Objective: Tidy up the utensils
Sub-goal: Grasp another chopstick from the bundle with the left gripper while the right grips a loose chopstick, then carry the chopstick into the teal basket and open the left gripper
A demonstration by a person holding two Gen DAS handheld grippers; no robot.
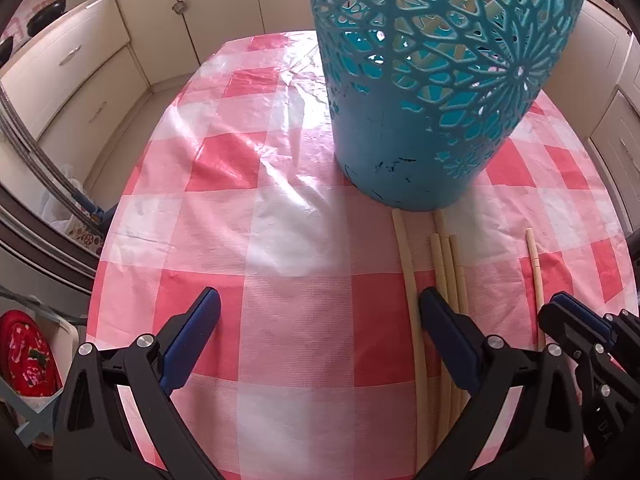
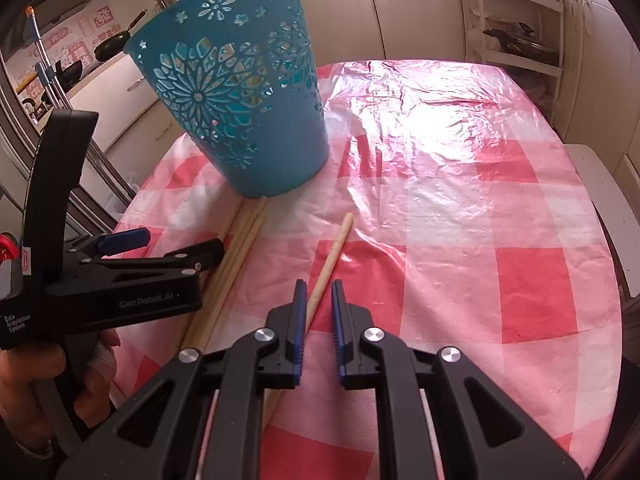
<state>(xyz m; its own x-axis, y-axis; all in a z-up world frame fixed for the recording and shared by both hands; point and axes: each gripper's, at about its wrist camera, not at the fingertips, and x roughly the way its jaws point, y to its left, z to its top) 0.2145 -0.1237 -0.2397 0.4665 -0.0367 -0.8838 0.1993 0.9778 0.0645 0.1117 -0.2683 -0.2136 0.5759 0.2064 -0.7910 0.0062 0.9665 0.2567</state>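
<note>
Right wrist view: my right tongs (image 2: 319,300) sit narrow around one loose chopstick (image 2: 328,262) — not gripping; left tongs (image 1: 320,312) wide. Basket (image 2: 240,120) ahead holds some; five remain, I judge.

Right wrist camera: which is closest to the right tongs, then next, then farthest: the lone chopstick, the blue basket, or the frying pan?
1. Lone chopstick: between the right tongs, on the table.
2. Blue basket: farther, to the left.
3. Frying pan: farthest, on the far-left counter.

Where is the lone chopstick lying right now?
The lone chopstick lies on the tablecloth, right of the bundle, its near end between the right gripper's open fingers.
</note>
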